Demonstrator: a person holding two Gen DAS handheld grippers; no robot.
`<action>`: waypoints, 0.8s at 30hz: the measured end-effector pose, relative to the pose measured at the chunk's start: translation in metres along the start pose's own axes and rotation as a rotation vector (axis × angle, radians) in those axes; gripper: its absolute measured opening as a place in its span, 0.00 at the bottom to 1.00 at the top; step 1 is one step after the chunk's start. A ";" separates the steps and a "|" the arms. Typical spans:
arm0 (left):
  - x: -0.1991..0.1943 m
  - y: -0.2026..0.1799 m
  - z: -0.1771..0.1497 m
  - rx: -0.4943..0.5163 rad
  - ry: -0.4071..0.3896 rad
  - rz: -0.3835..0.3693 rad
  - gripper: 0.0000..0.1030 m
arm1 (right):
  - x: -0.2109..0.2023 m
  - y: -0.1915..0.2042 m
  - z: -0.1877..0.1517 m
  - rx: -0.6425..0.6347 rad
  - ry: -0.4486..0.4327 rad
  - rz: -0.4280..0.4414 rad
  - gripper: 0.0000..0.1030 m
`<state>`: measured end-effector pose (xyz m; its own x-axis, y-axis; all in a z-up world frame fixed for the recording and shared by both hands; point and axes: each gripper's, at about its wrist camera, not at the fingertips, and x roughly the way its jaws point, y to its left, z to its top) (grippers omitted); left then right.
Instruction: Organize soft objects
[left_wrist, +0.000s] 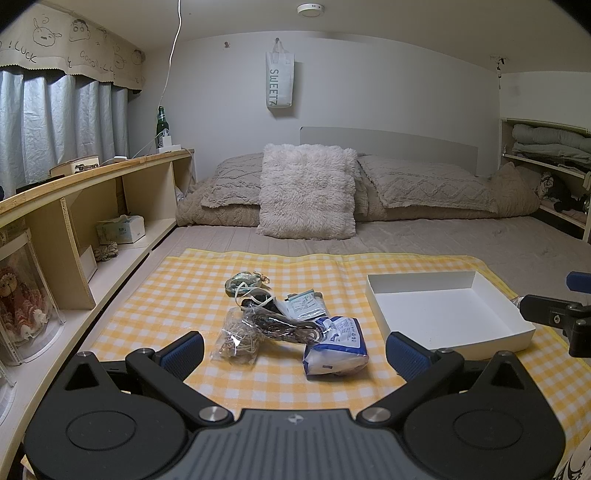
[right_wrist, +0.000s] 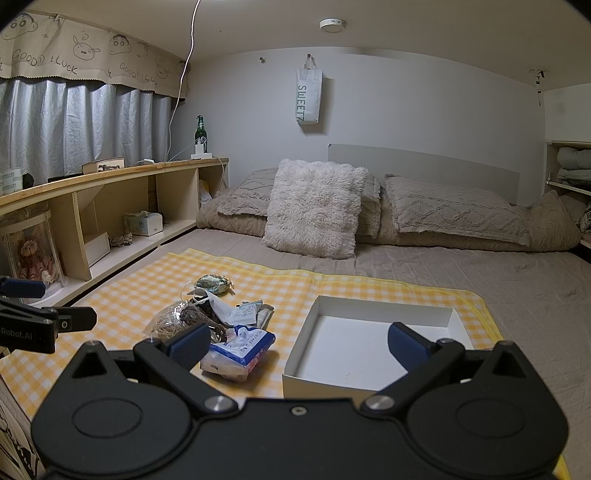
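At the far left a wooden shelf unit (left_wrist: 110, 206) ran along the bed under grey curtains (left_wrist: 55, 122); next came the left gripper (left_wrist: 295, 350), its tongs spread wide and holding nothing, hovering over the near edge of a yellow checked cloth (left_wrist: 166, 288); just ahead of it lay the pile of soft packets, a clear bag of twine (left_wrist: 236, 338), a bag of dark cord (left_wrist: 280, 321) and a blue-and-white tissue pack (left_wrist: 336, 345), touching one another; right of the pile, apart from it, sat the empty white box (left_wrist: 443, 314); the right gripper (right_wrist: 297, 343) hung wide and empty too, between pile and box. Nothing seemed sorted yet, so this looked like the opening reach; the next move probably called for closing on the nearest packet, likely the tissue pack, and carrying it to the box. The cloth lay on a grey bedspread (left_wrist: 406, 236); a fluffy cushion (left_wrist: 306, 192) leaned against pillows at the headboard.
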<state>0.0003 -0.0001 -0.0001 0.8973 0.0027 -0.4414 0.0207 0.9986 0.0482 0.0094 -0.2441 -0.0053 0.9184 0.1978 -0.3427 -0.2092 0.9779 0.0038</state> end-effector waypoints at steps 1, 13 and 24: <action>0.000 0.000 0.000 0.000 0.000 0.000 1.00 | 0.000 0.000 0.000 0.000 0.000 0.000 1.00; 0.000 0.000 0.000 0.001 0.001 0.000 1.00 | 0.000 0.002 0.002 -0.001 0.002 -0.002 1.00; 0.001 0.004 -0.003 -0.002 -0.001 -0.009 1.00 | 0.004 0.003 0.000 -0.002 -0.004 0.009 1.00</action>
<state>0.0000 0.0041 -0.0029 0.8976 -0.0068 -0.4408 0.0284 0.9987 0.0425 0.0122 -0.2409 -0.0064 0.9177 0.2065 -0.3393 -0.2179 0.9760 0.0046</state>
